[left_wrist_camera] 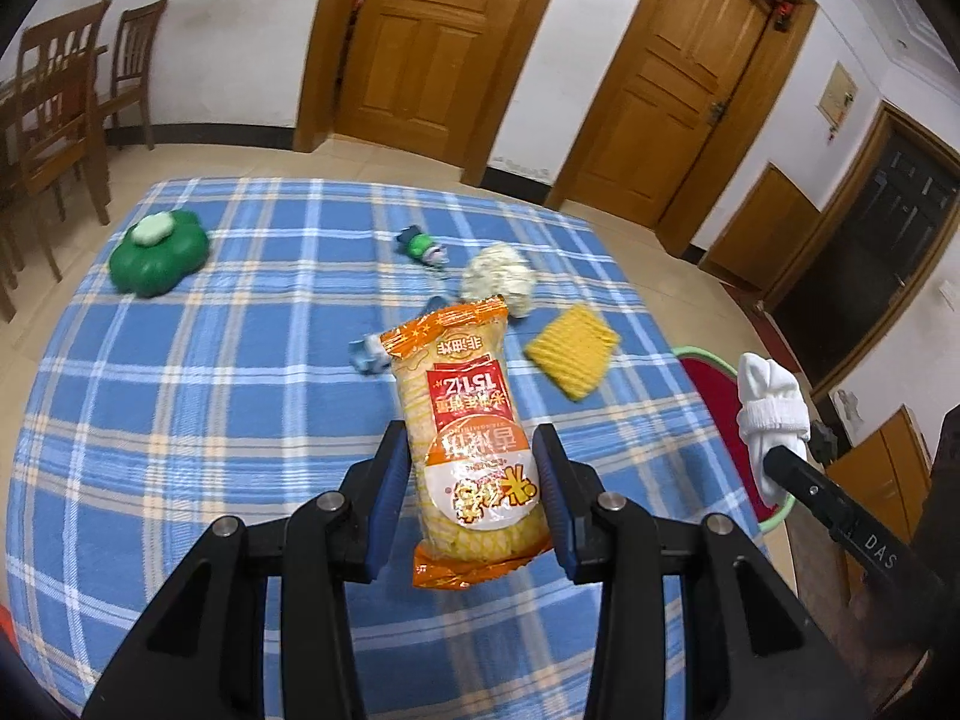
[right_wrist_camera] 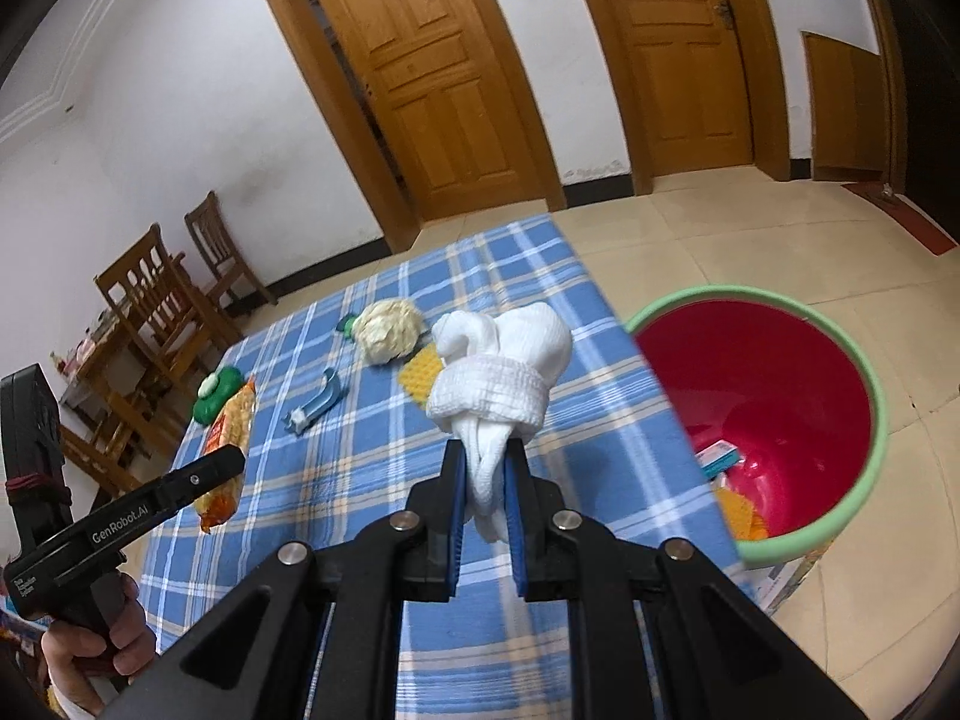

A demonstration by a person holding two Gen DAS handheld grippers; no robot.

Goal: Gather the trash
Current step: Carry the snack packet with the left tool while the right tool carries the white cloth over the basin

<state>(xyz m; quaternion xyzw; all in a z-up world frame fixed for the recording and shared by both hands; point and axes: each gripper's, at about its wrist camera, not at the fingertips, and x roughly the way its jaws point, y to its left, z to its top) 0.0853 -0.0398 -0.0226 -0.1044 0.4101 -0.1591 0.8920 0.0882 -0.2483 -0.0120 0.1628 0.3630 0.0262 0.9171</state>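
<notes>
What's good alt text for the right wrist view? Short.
The right gripper holds a bundled white sock above a blue plaid tablecloth, beside a red bin with a green rim on the floor. At left, the left gripper holds an orange snack packet.

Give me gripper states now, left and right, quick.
Left gripper: closed on the orange snack packet.
Right gripper: closed on the rolled white socks, near the red bin.

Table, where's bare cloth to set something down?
Free: the near-left cloth between the green toy and the left gripper. Crowded: the far right, around the cauliflower, yellow sponge and small blue toys.
</notes>
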